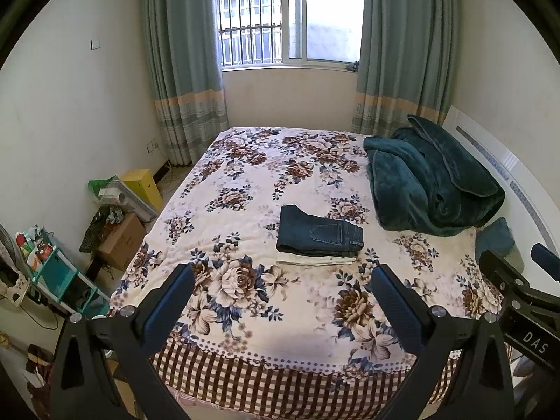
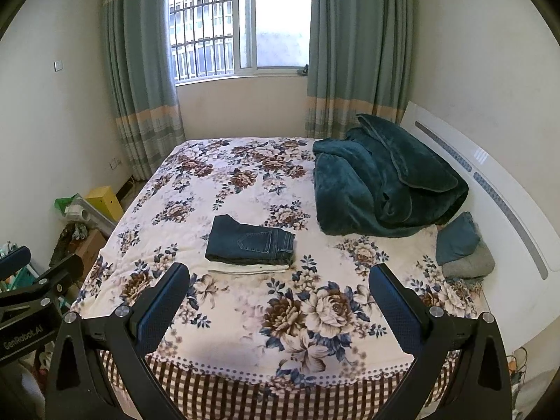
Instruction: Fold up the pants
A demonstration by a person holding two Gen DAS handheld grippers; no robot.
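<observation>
i hold the left gripper (image 1: 280,301) and right gripper (image 2: 280,297) at the bed's (image 2: 245,343) foot, fingers wide and empty, well apart from the work. two folded pants, dark jeans (image 2: 250,241) stacked on a white pair (image 2: 245,267), lie mid-bed, apparently finished; one teal blanket (image 2: 381,182) sits aside.

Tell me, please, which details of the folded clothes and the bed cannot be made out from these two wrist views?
- White garment under the folded jeans: only its front edge shows in both views, so its type is unclear.
- Small folded pile by the headboard: partly blocked by the right gripper in the left view.
- Whatever is under the teal blanket: hidden in both views.
</observation>
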